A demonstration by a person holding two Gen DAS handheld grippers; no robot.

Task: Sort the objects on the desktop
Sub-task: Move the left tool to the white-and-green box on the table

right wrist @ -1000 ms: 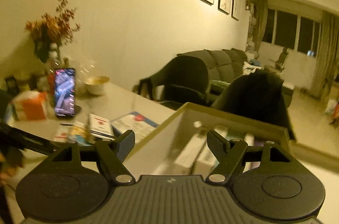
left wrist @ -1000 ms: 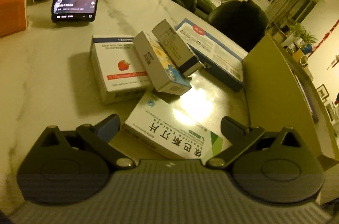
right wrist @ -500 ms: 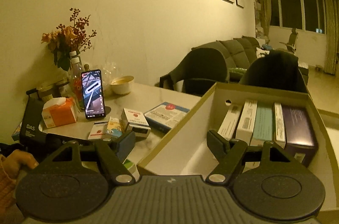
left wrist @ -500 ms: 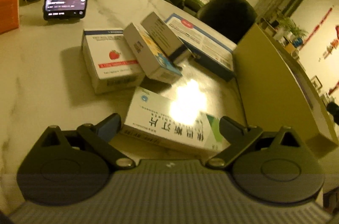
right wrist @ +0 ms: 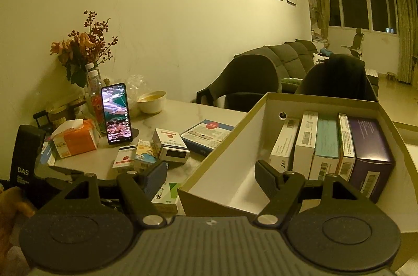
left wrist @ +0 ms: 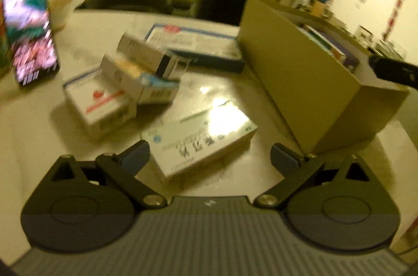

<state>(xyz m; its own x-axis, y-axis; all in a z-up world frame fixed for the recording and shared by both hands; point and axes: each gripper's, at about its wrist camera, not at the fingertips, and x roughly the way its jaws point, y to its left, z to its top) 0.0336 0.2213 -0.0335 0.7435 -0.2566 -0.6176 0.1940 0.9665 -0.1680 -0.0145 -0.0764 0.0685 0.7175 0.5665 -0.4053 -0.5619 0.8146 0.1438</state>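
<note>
Marble tabletop (left wrist: 31, 119) under dim yellow light holds loose medicine boxes; the left gripper (left wrist: 209, 155) hangs open, empty, around the white-and-green tablet box (left wrist: 201, 140) lying flat beside the cardboard box (left wrist: 300, 77); square up, then close on its long sides.

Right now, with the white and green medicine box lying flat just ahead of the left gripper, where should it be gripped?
Probably across the two long edges of the white and green medicine box, coming low from the near side. It lies flat and clear of the other boxes, and the open left gripper looks wide enough to straddle it.
</note>
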